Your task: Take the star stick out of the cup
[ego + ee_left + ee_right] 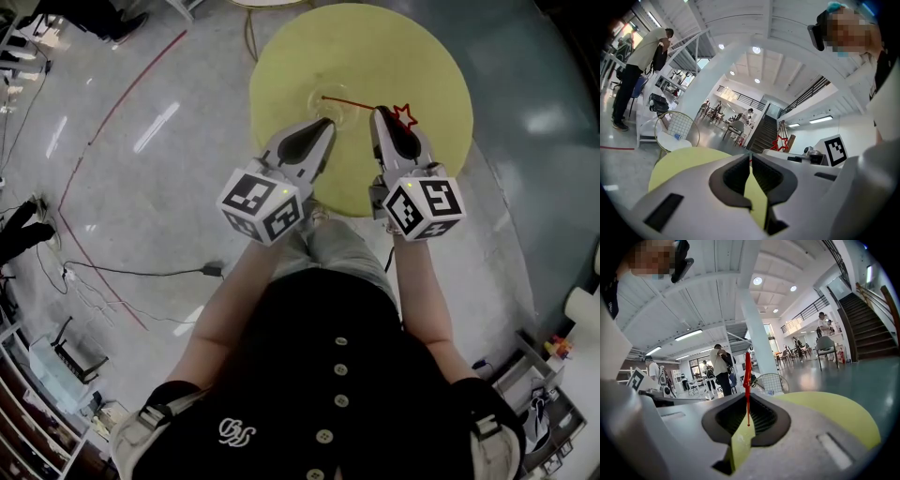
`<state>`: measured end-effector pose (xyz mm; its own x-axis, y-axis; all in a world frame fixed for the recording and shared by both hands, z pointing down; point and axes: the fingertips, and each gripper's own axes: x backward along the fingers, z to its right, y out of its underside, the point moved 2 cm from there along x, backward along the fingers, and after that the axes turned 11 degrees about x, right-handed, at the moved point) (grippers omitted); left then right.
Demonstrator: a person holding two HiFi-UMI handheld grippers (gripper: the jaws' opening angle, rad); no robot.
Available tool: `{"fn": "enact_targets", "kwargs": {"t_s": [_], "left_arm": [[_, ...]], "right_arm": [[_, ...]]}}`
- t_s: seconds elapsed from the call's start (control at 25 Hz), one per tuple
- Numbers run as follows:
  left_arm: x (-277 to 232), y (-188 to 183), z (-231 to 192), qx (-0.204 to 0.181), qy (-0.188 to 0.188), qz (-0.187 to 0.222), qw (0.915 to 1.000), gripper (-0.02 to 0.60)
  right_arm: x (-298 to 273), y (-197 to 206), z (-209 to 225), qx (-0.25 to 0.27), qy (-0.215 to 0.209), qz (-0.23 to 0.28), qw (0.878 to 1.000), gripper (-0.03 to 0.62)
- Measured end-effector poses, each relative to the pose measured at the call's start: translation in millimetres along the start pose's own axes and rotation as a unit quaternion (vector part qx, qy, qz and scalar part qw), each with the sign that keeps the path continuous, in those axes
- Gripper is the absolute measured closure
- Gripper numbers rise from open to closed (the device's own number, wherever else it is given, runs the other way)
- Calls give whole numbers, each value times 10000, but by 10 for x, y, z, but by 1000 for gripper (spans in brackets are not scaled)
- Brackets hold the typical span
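A thin red star stick (349,102) lies almost level, its plain end inside a clear cup (330,108). Its outlined red star (404,116) sticks out past the rim, toward the right edge of the round yellow table (441,66). The right gripper (379,112) pinches the stick just short of the star. The cup shows near the table's middle, well in from every edge, with the left gripper (327,122) nipping its near rim
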<state>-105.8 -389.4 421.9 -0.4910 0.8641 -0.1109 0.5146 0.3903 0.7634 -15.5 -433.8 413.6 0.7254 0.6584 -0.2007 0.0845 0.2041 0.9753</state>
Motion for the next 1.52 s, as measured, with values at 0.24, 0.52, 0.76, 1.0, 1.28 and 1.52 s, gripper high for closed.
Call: {"fn": "enact_targets", "kwargs": {"t_s": [0.24,0.52,0.76,1.0,1.28,1.52], "left_arm": [[32,-188,124,-286,49,123,9995,555],[99,-404,206,-515,102,266,9983,555],[85,-579,300,-638,171,445,9968,555],[105,-737,383,-645,265,704,9951,555],[94,-866,442,-678,402,837,9934,555],[83,-893,570,-978,527,900,9897,555]], "right_arm": [[96,-175,-2,47,-75,188,9998,579],[190,-478,-31,205,-126,471,9986,579],[290,-775,-43,401,-227,725,9963,579],[364,-1018,-143,654,-501,838,9931,579],[425,-1150,-123,682,-656,1045,9900,579],[540,-1207,-78,519,-769,1347,9865,579]]}}
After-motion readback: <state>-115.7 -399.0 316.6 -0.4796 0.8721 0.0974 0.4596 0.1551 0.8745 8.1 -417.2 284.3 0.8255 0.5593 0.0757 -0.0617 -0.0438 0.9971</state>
